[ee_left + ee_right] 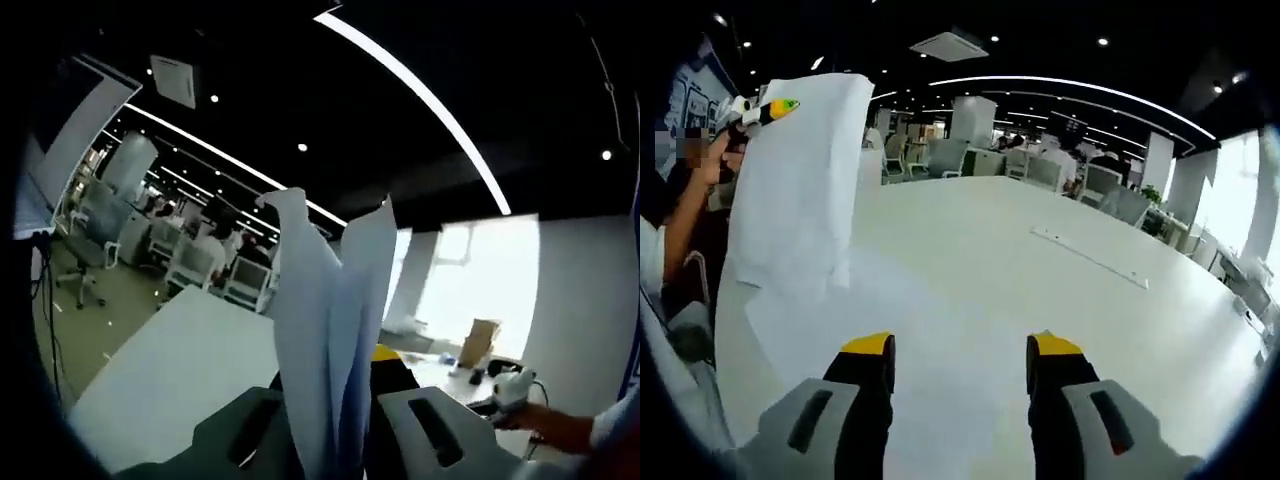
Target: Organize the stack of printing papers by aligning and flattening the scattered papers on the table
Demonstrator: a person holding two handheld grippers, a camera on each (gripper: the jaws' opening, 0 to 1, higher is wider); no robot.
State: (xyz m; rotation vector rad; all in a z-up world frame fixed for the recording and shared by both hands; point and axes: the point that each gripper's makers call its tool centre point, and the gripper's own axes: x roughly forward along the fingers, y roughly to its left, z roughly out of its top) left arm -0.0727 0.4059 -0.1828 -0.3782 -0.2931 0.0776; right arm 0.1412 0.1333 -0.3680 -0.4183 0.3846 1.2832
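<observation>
Above the white bench (1060,300), the left tongs (335,400) are clenched on a lifted bunch of papers (330,330), seen hanging at left in the right gripper view, while the right tongs (960,365) hover released over a flat sheet (940,330); lowering and squaring likely comes next.

The left tool (335,400) has its jaws clamped on upright paper sheets (330,330); in the right gripper view it shows at ten o'clock, raised high in a hand (715,150). The right tool (960,360) points forward, jaws spread apart, gripping nothing.
</observation>
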